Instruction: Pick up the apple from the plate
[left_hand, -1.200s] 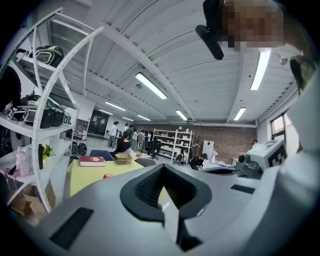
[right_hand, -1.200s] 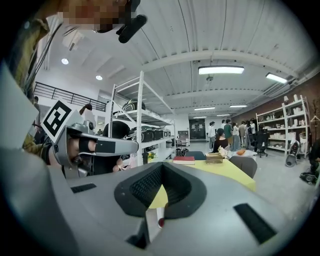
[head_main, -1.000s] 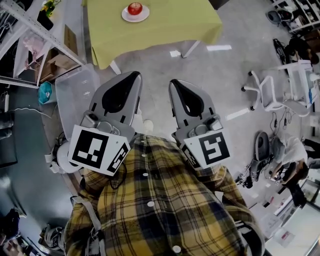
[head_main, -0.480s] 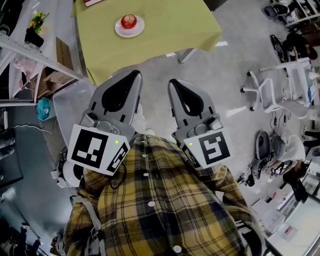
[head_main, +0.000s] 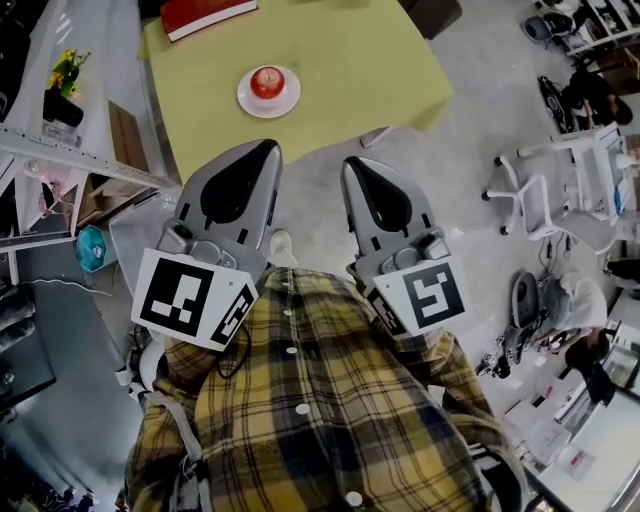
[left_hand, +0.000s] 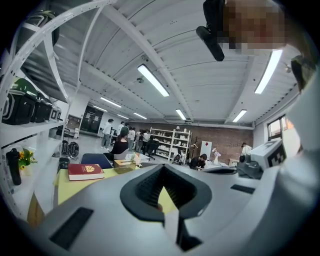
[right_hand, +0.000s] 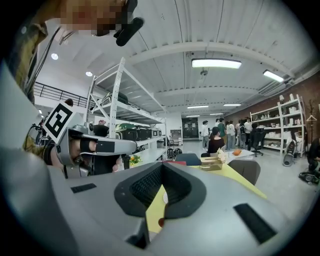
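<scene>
A red apple (head_main: 267, 81) sits on a white plate (head_main: 287, 100) near the front of a yellow-green table (head_main: 350, 60), at the top of the head view. Both grippers are held out level in front of a plaid-shirted chest, short of the table's edge. My left gripper (head_main: 262, 150) is shut with nothing in it, its tip just below the plate in the picture. My right gripper (head_main: 352, 165) is beside it, also shut and empty. In both gripper views only a sliver of the yellow table (left_hand: 165, 197) shows through the closed jaws.
A red book (head_main: 208, 14) lies at the table's far left. A metal shelf rack (head_main: 80, 150) with yellow flowers (head_main: 62, 70) stands left, a clear plastic bin (head_main: 140, 225) below it. A white office chair (head_main: 545, 195) is at the right. People stand far back (right_hand: 235, 132).
The table, plate and apple have slid down the head view toward the grippers, and the red book has come into sight. Both grippers keep the same pose, shut.
</scene>
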